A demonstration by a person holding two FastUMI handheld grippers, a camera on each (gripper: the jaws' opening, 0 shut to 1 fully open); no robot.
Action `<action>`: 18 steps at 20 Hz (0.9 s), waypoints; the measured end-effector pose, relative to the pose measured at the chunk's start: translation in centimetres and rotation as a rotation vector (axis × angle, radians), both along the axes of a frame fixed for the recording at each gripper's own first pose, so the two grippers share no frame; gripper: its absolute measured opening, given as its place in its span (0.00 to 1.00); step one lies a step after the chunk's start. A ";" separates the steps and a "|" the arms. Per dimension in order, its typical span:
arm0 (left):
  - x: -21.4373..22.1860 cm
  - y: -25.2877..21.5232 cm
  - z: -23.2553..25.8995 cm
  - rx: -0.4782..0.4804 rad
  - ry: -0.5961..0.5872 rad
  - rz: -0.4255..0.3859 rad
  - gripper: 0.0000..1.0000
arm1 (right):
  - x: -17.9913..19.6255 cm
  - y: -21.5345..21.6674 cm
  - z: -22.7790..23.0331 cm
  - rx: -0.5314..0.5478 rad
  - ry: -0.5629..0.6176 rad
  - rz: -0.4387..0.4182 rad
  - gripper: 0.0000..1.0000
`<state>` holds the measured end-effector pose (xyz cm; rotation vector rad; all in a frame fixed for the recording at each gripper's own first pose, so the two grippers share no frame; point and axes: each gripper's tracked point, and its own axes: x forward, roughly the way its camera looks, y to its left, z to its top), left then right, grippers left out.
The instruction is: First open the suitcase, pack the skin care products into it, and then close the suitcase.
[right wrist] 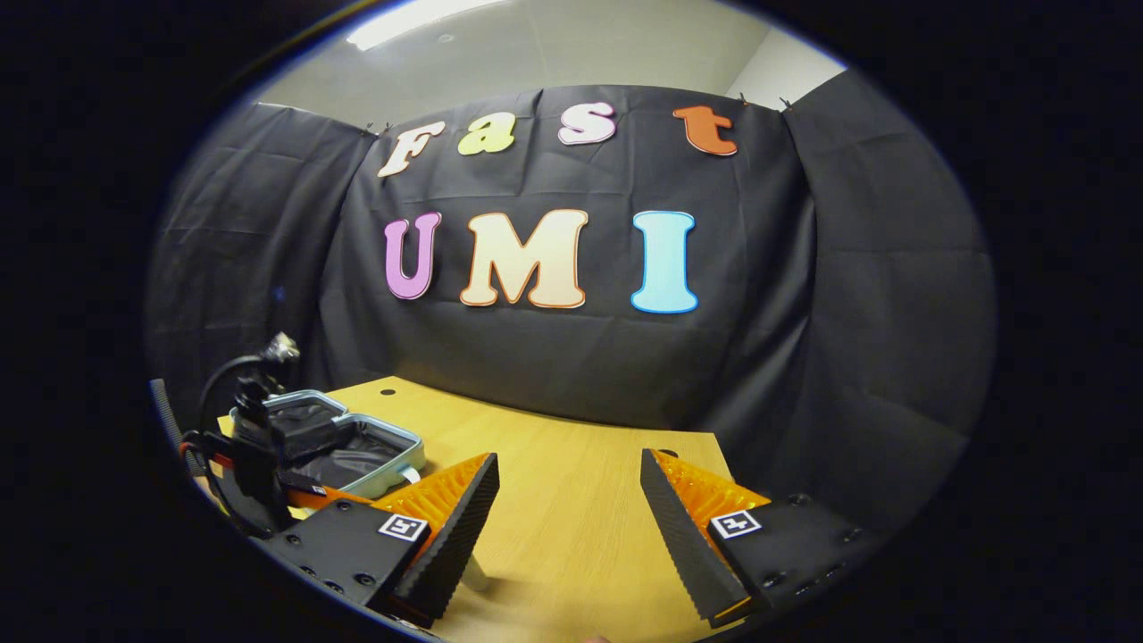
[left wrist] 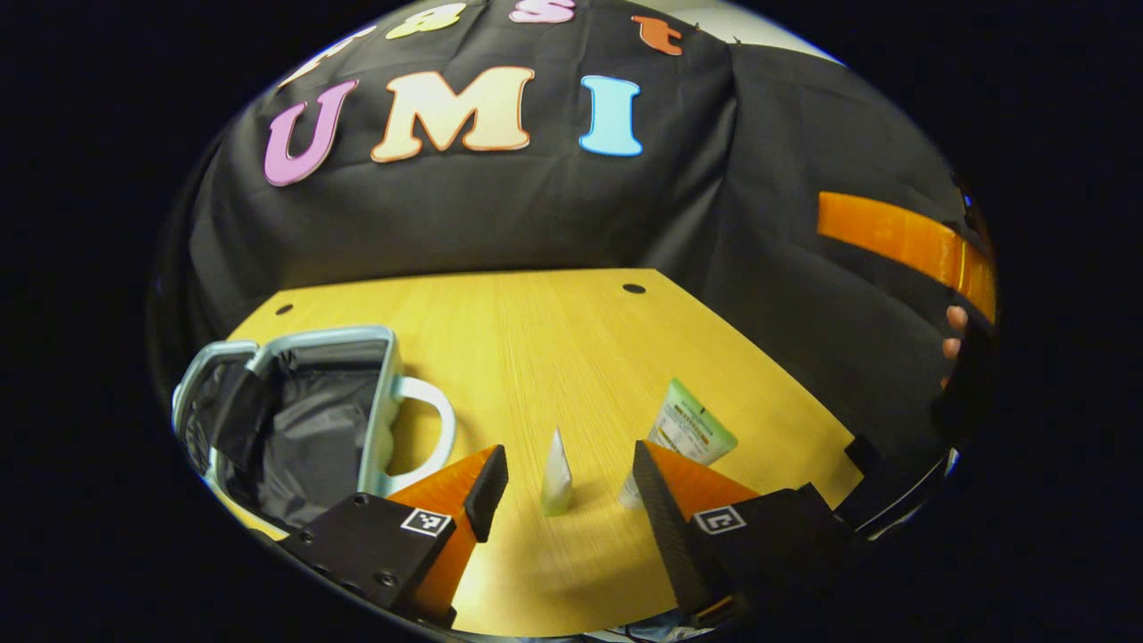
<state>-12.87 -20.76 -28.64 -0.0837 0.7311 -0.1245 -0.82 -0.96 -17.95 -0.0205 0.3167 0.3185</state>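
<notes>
My table (left wrist: 536, 357) is light yellow wood with fine grain. The suitcase (left wrist: 379, 393) beside me has a pale blue-grey shell and handle with a black lining. One tube (left wrist: 692, 429) is white with a green top and print; the small tube (left wrist: 556, 478) is plain white.

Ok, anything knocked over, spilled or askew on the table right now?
Nothing stands out. The suitcase lies open on the table, the white tube and green-labelled tube stand upright with no spill around them.
</notes>
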 end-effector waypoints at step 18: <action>1.0 1.7 -2.6 -0.149 0.054 0.156 0.10 | -5.5 8.0 -8.0 -0.019 0.139 0.269 0.99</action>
